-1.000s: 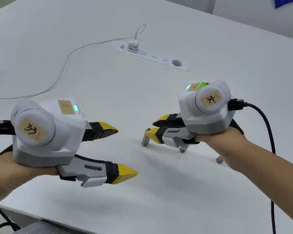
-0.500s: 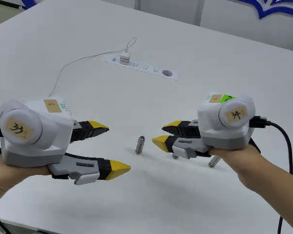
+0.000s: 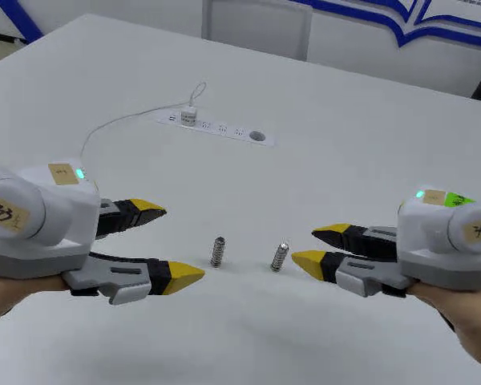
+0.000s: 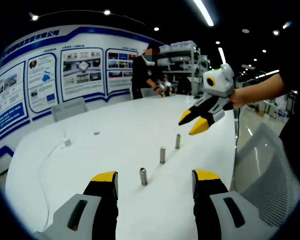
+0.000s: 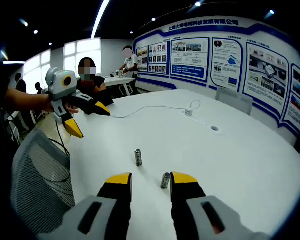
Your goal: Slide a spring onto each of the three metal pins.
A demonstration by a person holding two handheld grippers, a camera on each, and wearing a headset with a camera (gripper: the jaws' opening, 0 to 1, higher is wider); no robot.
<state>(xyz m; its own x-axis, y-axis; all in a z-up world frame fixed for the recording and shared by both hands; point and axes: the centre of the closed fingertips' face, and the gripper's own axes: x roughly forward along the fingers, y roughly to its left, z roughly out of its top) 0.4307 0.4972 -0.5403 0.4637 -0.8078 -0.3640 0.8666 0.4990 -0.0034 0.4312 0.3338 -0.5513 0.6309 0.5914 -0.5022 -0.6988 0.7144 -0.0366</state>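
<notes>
Where the white table (image 3: 329, 152) spreads, the left gripper (image 3: 183, 242) gapes wide and the right gripper (image 3: 304, 245) stands narrower, both empty. One power strip (image 3: 216, 128) lies beyond. Between the grippers stand three upright pins (image 4: 162, 154), two visibly wearing springs (image 3: 217, 252).

Pins (image 3: 218, 252) on table (image 3: 329, 136) between left gripper (image 3: 181, 243) and right gripper (image 3: 305, 245); power strip (image 3: 216, 127) behind them.
</notes>
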